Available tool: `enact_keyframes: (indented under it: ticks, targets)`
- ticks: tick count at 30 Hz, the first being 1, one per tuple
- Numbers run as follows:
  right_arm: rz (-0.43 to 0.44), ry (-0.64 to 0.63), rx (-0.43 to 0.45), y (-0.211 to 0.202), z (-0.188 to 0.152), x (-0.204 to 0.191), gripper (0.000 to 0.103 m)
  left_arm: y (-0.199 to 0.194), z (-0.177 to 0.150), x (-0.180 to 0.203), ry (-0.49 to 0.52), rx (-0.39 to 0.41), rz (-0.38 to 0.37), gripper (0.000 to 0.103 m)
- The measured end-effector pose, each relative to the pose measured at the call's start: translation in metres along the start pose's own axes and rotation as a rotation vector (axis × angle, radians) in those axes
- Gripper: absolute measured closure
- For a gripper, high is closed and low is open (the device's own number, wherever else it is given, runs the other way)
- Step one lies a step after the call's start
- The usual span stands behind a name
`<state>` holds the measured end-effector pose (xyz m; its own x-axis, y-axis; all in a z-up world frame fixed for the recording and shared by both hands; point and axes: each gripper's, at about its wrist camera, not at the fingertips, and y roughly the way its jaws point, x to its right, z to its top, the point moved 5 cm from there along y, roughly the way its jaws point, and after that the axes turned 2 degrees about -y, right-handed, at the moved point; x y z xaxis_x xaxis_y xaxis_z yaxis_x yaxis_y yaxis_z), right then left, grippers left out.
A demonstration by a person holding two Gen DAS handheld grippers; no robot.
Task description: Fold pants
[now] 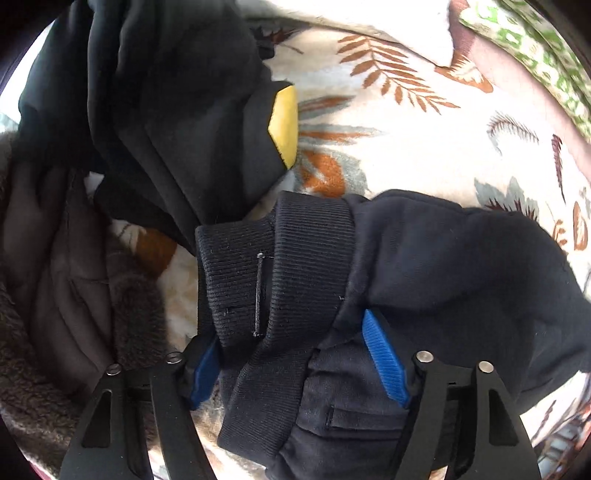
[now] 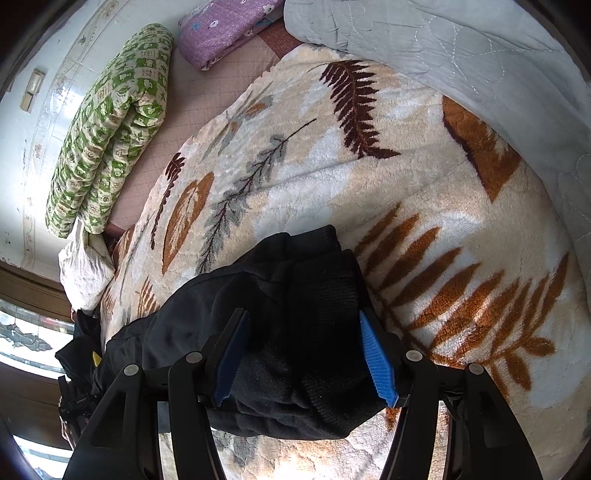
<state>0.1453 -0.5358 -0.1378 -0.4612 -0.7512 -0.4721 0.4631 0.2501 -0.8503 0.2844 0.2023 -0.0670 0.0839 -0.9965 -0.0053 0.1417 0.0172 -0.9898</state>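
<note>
Black pants lie crumpled on a leaf-patterned blanket. Their ribbed band buckles upward between the blue pads of my left gripper, which points straight down and is shut on it. The left pad is half buried behind the ribbing. In the right wrist view, a thick bunch of the same pants fills the gap of my right gripper. Both pads press its sides, and cloth hangs below them over the blanket.
A dark garment with a yellow patch and a brown fuzzy coat lie left of the pants. Farther off are a rolled green checked quilt, a folded purple cloth and a grey quilt.
</note>
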Motion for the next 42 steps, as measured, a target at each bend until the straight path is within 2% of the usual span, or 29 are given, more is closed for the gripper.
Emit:
enact_keyframes:
  ticks: [3,6,9,11,12,14,15,17,18,19,20,22,26,27,28,32,34,36,38,40,42]
  targets:
    - [0.021,0.019,0.01,-0.004,0.001,0.006,0.042,-0.007,-0.01,0.003,0.0,0.024,0.002,0.043]
    - [0.037,0.027,0.009,-0.003,0.002,0.011,0.034,-0.011,-0.013,0.004,-0.014,0.026,0.004,0.043]
    - [0.002,0.006,-0.013,0.007,0.003,0.011,0.028,-0.013,-0.01,0.003,-0.071,0.033,0.019,0.045]
    - [-0.034,-0.06,-0.003,0.011,0.004,0.004,0.037,-0.017,-0.01,-0.002,-0.149,0.045,0.013,0.055]
    - [-0.07,-0.118,0.01,0.011,0.005,-0.002,0.06,-0.016,-0.008,-0.003,-0.186,0.051,0.006,0.058]
    - [-0.107,-0.186,-0.002,0.012,0.009,-0.01,0.073,-0.017,-0.007,-0.002,-0.22,0.062,-0.004,0.079]
    - [-0.11,-0.204,-0.002,0.01,0.013,-0.015,0.081,-0.022,-0.007,-0.001,-0.234,0.068,-0.015,0.082]
    - [-0.091,-0.252,0.079,-0.012,0.029,-0.032,0.082,-0.033,-0.007,-0.002,-0.253,0.108,-0.025,0.087]
    - [-0.062,-0.262,0.131,-0.025,0.038,-0.04,0.082,-0.036,-0.006,-0.004,-0.254,0.133,0.006,0.089]
    - [-0.044,-0.266,0.152,-0.031,0.046,-0.045,0.082,-0.033,-0.006,-0.007,-0.252,0.134,0.052,0.088]
    - [-0.059,-0.265,0.155,-0.03,0.051,-0.045,0.082,-0.025,-0.006,-0.009,-0.254,0.109,0.052,0.088]
    - [-0.119,-0.268,0.104,-0.013,0.051,-0.039,0.082,-0.02,-0.007,-0.013,-0.274,0.106,0.044,0.086]
    - [-0.201,-0.249,0.022,0.022,0.03,-0.011,0.079,-0.018,-0.005,-0.012,-0.264,0.095,0.053,0.082]
    - [-0.204,-0.233,0.018,0.026,0.027,-0.006,0.071,-0.017,-0.003,-0.012,-0.261,0.087,0.062,0.081]
    - [-0.209,-0.214,0.033,0.027,0.025,0.0,0.06,-0.017,-0.002,-0.011,-0.258,0.082,0.071,0.079]
    - [-0.167,-0.138,0.038,0.017,0.022,0.012,0.056,-0.018,-0.003,-0.012,-0.262,0.079,0.094,0.067]
    - [-0.153,-0.134,0.039,0.007,0.02,0.01,0.055,-0.02,-0.004,-0.016,-0.28,0.075,0.045,0.066]
    - [-0.133,-0.134,0.05,-0.006,0.015,0.007,0.052,-0.025,-0.009,-0.024,-0.318,0.072,-0.045,0.065]
    - [-0.127,-0.138,0.063,-0.018,0.009,0.004,0.051,-0.034,-0.016,-0.036,-0.363,0.077,-0.116,0.056]
    - [-0.116,-0.139,0.068,-0.028,0.003,0.003,0.05,-0.048,-0.025,-0.048,-0.385,0.095,-0.153,0.046]
    - [-0.093,-0.124,0.066,-0.035,-0.002,0.004,0.049,-0.063,-0.034,-0.05,-0.366,0.119,-0.18,0.039]
